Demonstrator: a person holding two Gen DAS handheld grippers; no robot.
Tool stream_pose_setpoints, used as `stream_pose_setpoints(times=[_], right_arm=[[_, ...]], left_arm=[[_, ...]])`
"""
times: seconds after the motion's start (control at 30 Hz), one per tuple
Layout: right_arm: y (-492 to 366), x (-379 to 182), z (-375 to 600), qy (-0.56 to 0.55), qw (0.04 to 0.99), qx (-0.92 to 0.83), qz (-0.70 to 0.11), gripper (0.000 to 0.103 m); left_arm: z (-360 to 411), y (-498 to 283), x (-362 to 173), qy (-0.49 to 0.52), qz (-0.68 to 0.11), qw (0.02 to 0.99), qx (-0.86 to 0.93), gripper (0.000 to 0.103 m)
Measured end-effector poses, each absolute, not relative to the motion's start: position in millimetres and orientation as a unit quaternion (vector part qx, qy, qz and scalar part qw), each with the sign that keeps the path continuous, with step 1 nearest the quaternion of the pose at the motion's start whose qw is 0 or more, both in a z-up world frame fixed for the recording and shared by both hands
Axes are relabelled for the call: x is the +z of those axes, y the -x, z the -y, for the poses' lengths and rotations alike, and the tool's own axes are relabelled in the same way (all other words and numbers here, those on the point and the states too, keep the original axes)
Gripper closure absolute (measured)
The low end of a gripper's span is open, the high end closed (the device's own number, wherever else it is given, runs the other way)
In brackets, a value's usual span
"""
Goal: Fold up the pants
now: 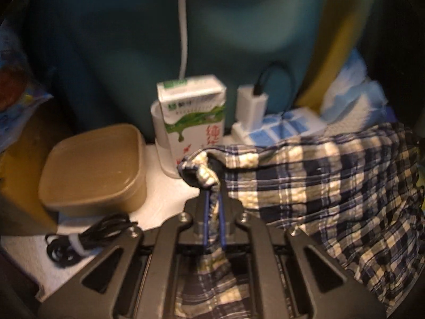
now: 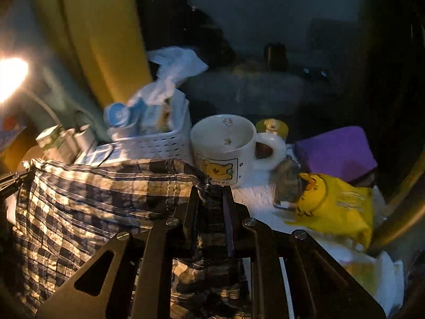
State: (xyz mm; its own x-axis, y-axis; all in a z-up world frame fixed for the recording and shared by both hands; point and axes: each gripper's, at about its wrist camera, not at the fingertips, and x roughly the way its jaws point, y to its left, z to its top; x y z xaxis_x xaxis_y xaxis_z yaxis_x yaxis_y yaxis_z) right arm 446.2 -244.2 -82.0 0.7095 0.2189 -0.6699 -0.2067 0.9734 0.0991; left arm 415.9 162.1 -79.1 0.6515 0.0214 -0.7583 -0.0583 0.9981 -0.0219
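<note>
The pants [image 1: 318,191] are blue, black and cream plaid cloth, lifted off the white-covered table [image 1: 164,202] and stretched between both grippers. In the left wrist view my left gripper [image 1: 211,190] is shut on a bunched corner of the waistband, with cloth running back between its fingers. In the right wrist view my right gripper [image 2: 211,190] is shut on the other corner of the pants [image 2: 93,186], with a thick fold of cloth between its pads. The rest of the fabric hangs down and to the left of it.
Behind the pants stand a brown lidded box [image 1: 93,167], a milk carton [image 1: 194,122], a white charger [image 1: 251,106] and a coiled black cable [image 1: 79,239]. On the right side are a bear mug [image 2: 225,146], a white basket [image 2: 156,143], a yellow bag [image 2: 334,207] and a purple block [image 2: 337,151].
</note>
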Motion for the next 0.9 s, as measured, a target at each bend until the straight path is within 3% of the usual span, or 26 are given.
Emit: stream_pose_setpoints(times=[0.1, 0.13, 0.17, 0.2, 0.23, 0.27, 0.3, 0.37, 0.43, 0.57, 0.9], right_arm=[[-465.0, -104.6, 238.6, -0.001, 0.913, 0.100, -0.395, 0.080], [-467.2, -109.2, 237.3, -0.002, 0.911, 0.101, -0.401, 0.071], [-469.3, -113.1, 237.5, -0.006, 0.908, 0.102, -0.406, 0.053], [-468.7, -113.0, 238.4, -0.008, 0.909, 0.102, -0.405, 0.043], [-466.4, -110.0, 238.9, -0.008, 0.911, 0.101, -0.400, 0.029], [-462.8, -105.5, 239.7, -0.006, 0.914, 0.102, -0.393, 0.027], [-456.9, -98.2, 240.9, -0.004, 0.917, 0.106, -0.385, 0.026], [-442.3, -85.7, 243.1, -0.001, 0.921, 0.111, -0.372, 0.026], [-423.9, -75.8, 246.3, 0.004, 0.924, 0.117, -0.364, 0.026], [-380.8, -69.0, 255.9, 0.014, 0.923, 0.132, -0.360, 0.026], [-292.6, -103.8, 288.9, 0.008, 0.904, 0.147, -0.402, 0.025]], left_arm=[[-169.2, -421.7, -87.2, 0.047, -0.434, 0.899, 0.016, 0.089], [-172.2, -419.1, -86.6, 0.050, -0.428, 0.902, 0.018, 0.084], [-175.7, -414.6, -84.1, 0.049, -0.423, 0.904, 0.025, 0.078], [-178.6, -409.6, -81.1, 0.050, -0.419, 0.906, 0.034, 0.073], [-182.8, -402.5, -75.7, 0.052, -0.413, 0.908, 0.040, 0.061], [-186.1, -393.9, -70.2, 0.056, -0.406, 0.911, 0.039, 0.055], [-190.2, -381.8, -61.2, 0.061, -0.394, 0.916, 0.040, 0.052], [-195.2, -358.7, -49.7, 0.073, -0.374, 0.924, 0.042, 0.030], [-194.7, -334.7, -40.3, 0.081, -0.361, 0.928, 0.040, 0.024], [-186.4, -284.5, -42.7, 0.111, -0.366, 0.924, 0.017, 0.023], [-150.6, -182.8, -110.1, 0.201, -0.422, 0.884, -0.003, 0.022]])
